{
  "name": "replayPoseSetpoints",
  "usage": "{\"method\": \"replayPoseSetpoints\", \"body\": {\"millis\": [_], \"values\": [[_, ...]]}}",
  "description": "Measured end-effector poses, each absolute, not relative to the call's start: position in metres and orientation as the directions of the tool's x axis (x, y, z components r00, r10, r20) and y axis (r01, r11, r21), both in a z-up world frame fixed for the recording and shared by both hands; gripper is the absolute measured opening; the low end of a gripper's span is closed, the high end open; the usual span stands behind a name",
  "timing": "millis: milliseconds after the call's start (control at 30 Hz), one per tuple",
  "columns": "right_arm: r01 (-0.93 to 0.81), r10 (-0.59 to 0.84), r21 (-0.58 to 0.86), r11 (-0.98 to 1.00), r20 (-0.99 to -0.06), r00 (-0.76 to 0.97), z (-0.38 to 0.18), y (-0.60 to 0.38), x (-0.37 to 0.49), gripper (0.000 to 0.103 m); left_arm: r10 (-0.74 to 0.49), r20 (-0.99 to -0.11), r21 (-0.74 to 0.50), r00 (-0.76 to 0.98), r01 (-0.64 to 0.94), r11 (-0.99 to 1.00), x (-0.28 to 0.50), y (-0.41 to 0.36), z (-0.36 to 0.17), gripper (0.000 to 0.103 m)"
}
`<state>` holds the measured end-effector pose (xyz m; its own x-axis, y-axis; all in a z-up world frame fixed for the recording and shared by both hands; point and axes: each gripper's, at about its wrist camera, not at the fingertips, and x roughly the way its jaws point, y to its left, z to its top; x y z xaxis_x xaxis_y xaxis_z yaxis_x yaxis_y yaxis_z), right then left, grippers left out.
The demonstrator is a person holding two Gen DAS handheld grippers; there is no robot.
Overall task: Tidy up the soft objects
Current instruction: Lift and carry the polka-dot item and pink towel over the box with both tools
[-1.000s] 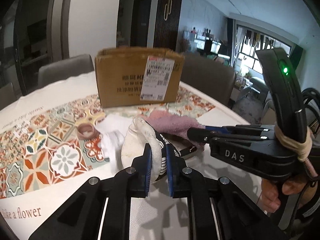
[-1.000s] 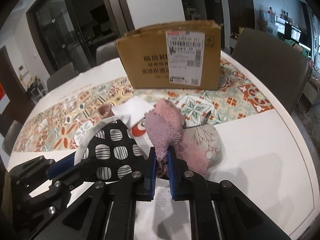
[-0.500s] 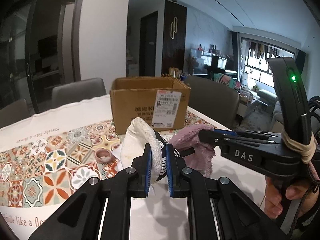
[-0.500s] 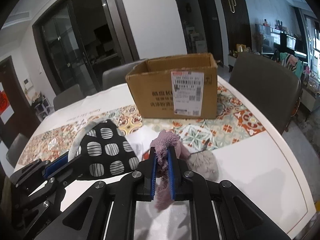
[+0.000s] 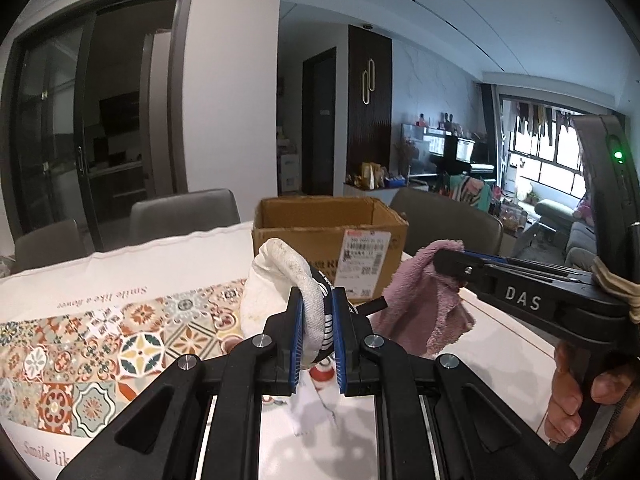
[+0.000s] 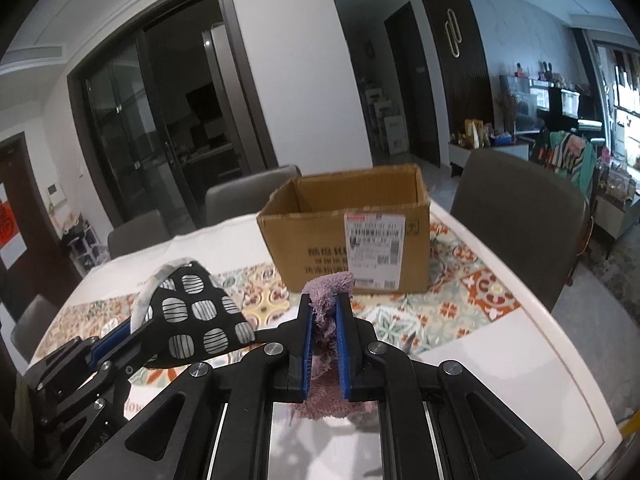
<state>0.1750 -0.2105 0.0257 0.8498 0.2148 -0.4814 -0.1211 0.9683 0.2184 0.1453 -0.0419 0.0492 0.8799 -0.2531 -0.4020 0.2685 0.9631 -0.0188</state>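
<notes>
Two grippers hang above the table [image 6: 500,364], each clamped on one soft item. Left gripper [image 5: 316,340] has its blue pads nearly together, pinching the thick off-white rim of a padded black slipper [image 6: 192,312] with striped pale dots. Right gripper [image 6: 324,344] is squeezed tight on a shaggy pink cloth [image 5: 424,312], which dangles in loose folds. One open, label-bearing cardboard box [image 6: 348,236] stands beyond them on the patterned tile runner [image 5: 80,356].

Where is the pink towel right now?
The pink towel is clamped in the right gripper, held above the table just short of the open cardboard box.
</notes>
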Motion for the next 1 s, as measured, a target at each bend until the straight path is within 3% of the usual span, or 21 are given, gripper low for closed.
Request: {"method": "replayPoseSetpoints", "body": {"millis": [1000], "values": [[-0.120, 0.160, 0.155, 0.981, -0.273, 0.949, 0.121, -0.215, 0.228, 0.011, -0.281, -0.262, 0.017, 0.923, 0.296, 0.955, 0.228, -0.052, 0.121, 0.015]]}}
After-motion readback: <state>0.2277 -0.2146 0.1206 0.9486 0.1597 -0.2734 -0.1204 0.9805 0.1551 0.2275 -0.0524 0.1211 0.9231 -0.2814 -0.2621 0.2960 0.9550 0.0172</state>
